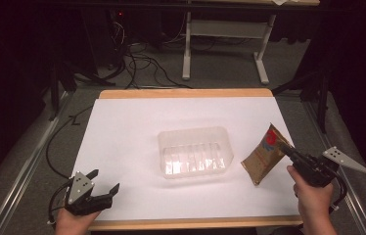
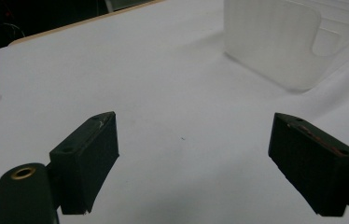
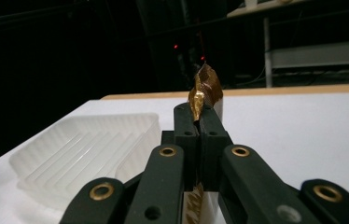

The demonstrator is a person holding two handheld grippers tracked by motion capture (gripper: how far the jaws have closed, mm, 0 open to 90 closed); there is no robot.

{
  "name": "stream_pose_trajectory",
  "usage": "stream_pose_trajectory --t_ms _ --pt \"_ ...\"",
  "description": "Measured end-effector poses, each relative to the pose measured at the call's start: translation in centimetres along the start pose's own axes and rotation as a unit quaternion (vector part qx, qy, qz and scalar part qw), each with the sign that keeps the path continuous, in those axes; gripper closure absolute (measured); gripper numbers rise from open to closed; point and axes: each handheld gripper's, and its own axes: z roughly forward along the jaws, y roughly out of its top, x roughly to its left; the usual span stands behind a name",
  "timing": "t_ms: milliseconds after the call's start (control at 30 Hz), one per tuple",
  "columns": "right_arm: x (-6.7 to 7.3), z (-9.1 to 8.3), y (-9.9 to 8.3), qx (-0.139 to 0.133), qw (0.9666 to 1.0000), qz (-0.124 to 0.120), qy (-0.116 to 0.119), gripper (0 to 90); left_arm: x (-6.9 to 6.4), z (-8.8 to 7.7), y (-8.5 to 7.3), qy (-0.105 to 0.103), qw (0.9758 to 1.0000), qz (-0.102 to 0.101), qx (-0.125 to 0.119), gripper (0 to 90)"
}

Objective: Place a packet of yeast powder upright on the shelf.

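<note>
My right gripper (image 1: 286, 148) is clamped on a gold-brown pouch (image 1: 264, 156), its jaws pressed flat together on the pouch's upper right edge; in the right gripper view a crumpled gold corner of the pouch (image 3: 204, 89) sticks up past the jaw tips. From above, the pouch's long axis runs diagonally, its top with a red mark pointing away from me and to the right, its bottom pointing toward me and to the left. It sits over the right part of the white table top (image 1: 127, 132), just right of the clear plastic tray (image 1: 195, 152) and apart from it; I cannot tell whether its lower end touches the table.

My left gripper (image 1: 103, 182) is spread wide with nothing between its jaws, low over the near left corner of the table (image 2: 163, 93), close to the front edge. The tray (image 2: 275, 42) lies ahead of it and to its right, well apart.

The tray's long side runs left to right at mid table. White surface lies bare to its left and behind it, as far as the wooden strip (image 1: 186, 93) along the far edge.
</note>
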Motion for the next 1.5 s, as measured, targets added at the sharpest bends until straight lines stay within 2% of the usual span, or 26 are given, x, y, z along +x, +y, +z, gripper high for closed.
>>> stream_pose_trajectory --t_ms 133,233,400,600,933,1200,1300,1500 --pt "0.4 -0.4 0.4 -0.017 0.9994 -0.020 -0.021 90.0 0.0 -0.1 0.0 0.001 1.0000 0.002 -0.001 16.7" --pt "0.6 -0.6 0.5 -0.025 0.9990 -0.023 -0.029 90.0 0.0 0.0 0.0 0.001 1.0000 0.002 -0.001 16.7" --pt "0.7 -0.2 -0.3 -0.006 0.9993 -0.028 -0.023 90.0 0.0 -0.1 0.0 0.001 1.0000 0.002 -0.002 16.7" --pt "1.0 -0.1 -0.3 -0.010 0.9992 -0.030 -0.024 90.0 0.0 -0.2 0.1 0.003 1.0000 0.002 -0.006 16.7" --pt "2.2 -0.1 0.2 -0.027 0.9993 -0.009 -0.025 90.0 0.0 -0.2 0.1 0.002 1.0000 0.002 -0.005 16.7" --pt "3.4 -0.2 0.8 -0.043 0.9988 -0.013 -0.022 90.0 -0.1 -0.1 0.0 0.002 1.0000 0.003 -0.003 16.8" --pt "3.8 -0.3 1.1 -0.053 0.9981 -0.024 -0.019 90.0 -0.1 -0.2 0.1 0.004 1.0000 0.004 -0.005 16.8" --pt "4.2 -0.5 1.5 -0.067 0.9973 -0.026 -0.016 90.0 -0.1 -0.4 0.1 0.007 0.9999 0.003 -0.010 16.8"
